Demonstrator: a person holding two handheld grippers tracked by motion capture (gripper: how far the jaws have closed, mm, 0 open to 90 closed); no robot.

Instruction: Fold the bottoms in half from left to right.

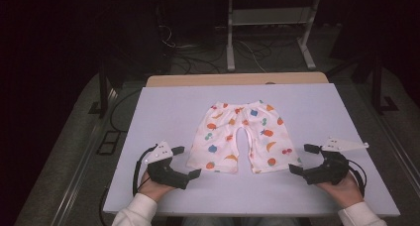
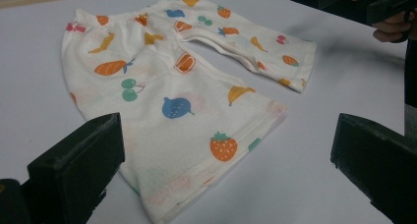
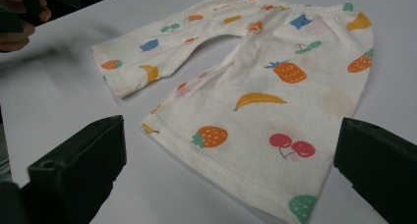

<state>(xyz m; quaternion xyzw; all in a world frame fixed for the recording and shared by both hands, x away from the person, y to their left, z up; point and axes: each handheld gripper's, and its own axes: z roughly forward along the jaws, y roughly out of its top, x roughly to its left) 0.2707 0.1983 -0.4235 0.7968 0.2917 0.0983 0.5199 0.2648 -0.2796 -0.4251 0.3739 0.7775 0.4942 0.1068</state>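
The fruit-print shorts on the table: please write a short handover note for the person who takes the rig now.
Left tool: open, holds nothing, resting on the table beside the shorts' left leg hem.
Right tool: open, holds nothing, beside the right leg hem.
Shorts: lying flat and spread out mid-table, waistband at the far side, both legs pointing toward the person.
Done: nothing visible yet; the shorts are not folded or gripped.
Left: probably grasp the shorts and fold them.
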